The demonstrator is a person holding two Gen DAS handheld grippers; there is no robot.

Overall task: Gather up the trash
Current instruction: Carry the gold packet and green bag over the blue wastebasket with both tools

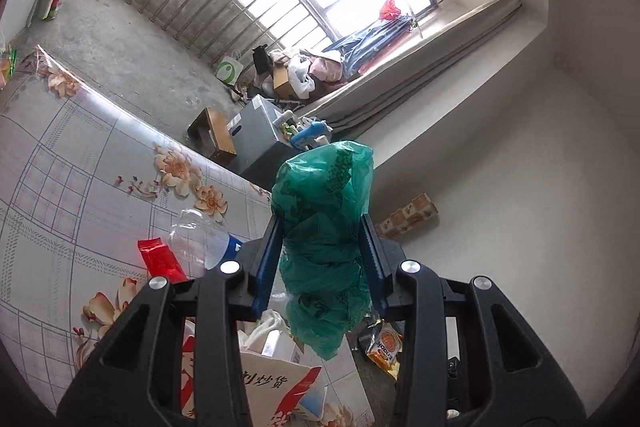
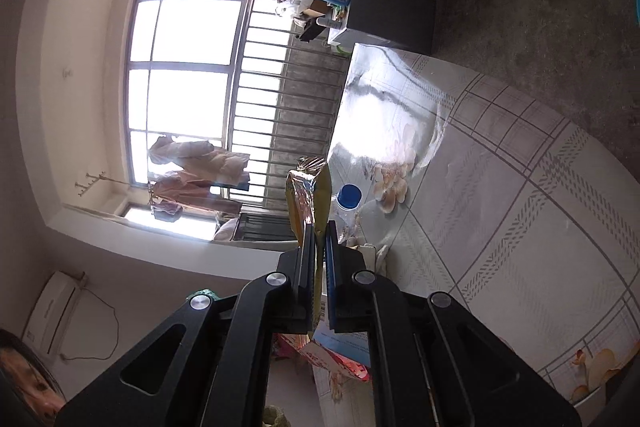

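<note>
The left gripper [image 1: 320,227] has its two blue fingers [image 1: 267,259] pressed against the sides of a crumpled green plastic bag [image 1: 324,227]. The bag is pinched around its middle: its upper bulge rises past the fingertips, and its lower end hangs down behind them. It is held up in the air, clear of the tabletop [image 1: 80,155], which carries a floral, grid-patterned cloth.

Below and to the left of that gripper, near the edge of the tabletop that faces the grey cabinet [image 1: 260,143], lies a crushed clear bottle [image 1: 196,239] with a blue label. A red wrapper [image 1: 160,261] lies touching it on the side away from that edge. Under the gripper's body, a white paper bag with red printing [image 1: 276,391] stands open with crumpled paper inside, and a small orange snack packet [image 1: 384,345] lies just beside it.

The right gripper [image 2: 318,235] is clamped nearly shut on a golden foil wrapper [image 2: 310,187], a flat packet that sticks up beyond the fingertips with its silvery inside showing. Just past those fingers, a clear bottle with a blue cap [image 2: 349,195] stands on the tabletop, near the edge that faces the window [image 2: 188,87]. Under the gripper's body, red-and-blue printed packaging [image 2: 340,355] is partly hidden.
</note>
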